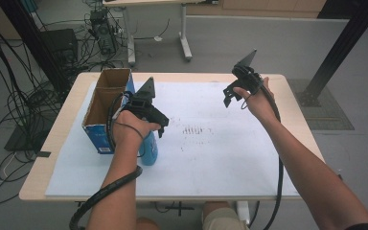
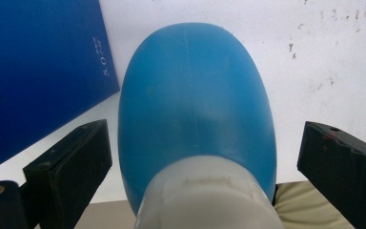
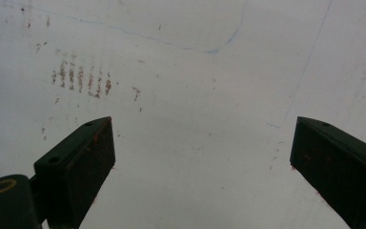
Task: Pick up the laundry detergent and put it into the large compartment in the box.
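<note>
A blue bottle (image 1: 149, 148) with a white cap stands on the white sheet (image 1: 211, 153), just right of the blue cardboard box (image 1: 93, 132). My left gripper (image 1: 156, 125) hangs over the bottle. In the left gripper view the bottle (image 2: 195, 105) lies between the two jaws of the left gripper (image 2: 205, 157), with a gap on each side, so it is open. My right gripper (image 1: 230, 96) is held above the far right part of the sheet. Its jaws stand wide apart in the right gripper view (image 3: 202, 157) with nothing between them.
The box (image 2: 38, 81) is open-topped, brown inside, and sits at the table's left. Brown smudges (image 1: 194, 130) mark the middle of the sheet. The wooden table edge (image 1: 297, 120) borders the sheet. Cables and a black stand crowd the floor at left.
</note>
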Tool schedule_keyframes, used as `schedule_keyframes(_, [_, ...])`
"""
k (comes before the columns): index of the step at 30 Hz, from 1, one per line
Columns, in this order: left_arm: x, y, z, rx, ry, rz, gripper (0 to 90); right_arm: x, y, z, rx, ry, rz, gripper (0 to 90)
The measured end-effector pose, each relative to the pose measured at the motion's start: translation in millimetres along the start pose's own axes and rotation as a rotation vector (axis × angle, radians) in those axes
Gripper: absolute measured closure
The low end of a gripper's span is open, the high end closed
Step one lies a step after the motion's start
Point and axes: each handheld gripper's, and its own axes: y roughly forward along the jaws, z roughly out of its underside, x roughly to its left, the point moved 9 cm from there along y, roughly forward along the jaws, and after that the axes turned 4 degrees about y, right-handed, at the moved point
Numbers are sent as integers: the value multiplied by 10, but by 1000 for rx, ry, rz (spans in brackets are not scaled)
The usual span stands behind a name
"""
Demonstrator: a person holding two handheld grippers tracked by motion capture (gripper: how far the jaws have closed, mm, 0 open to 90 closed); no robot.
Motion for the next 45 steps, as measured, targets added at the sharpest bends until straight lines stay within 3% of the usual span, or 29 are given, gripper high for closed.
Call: schedule_keyframes(45, [-39,-24,-7,-6,6,-5,48,-28,-32,23,-5,5,-7,77])
